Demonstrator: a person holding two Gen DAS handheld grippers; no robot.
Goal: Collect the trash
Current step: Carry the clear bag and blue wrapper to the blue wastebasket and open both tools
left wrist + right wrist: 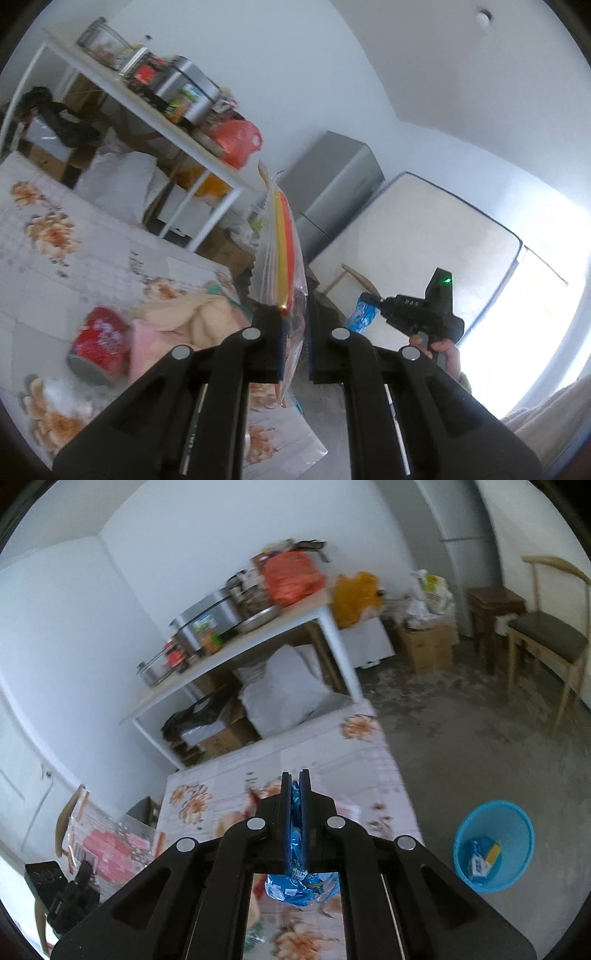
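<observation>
- My right gripper [294, 786] has its fingers pressed together on a crumpled blue snack wrapper [301, 884]; most of the wrapper hangs below the fingers, above the floral tablecloth [332, 753].
- In the left wrist view, my left gripper [293, 317] pinches a clear plastic bag with a red and yellow strip [282, 251]. The fingers stand a little apart with the bag's lower part between them, lying against the left pad, and the bag rises upright in front of the camera.
- The blue wastebasket [515, 819] stands on the concrete floor, off the table's right side. Some wrappers, blue and yellow, lie at its bottom, so I judge part of the collecting is done.
- Neither held piece is over the basket yet; both are lifted clear of the table, and I judge the carry and drop remain for each.
- On the table I can make out a red can [99, 343] lying on its side, a pink item and some pale crumpled material beside it. These look like trash left to gather, though blur keeps me from naming them better.
</observation>
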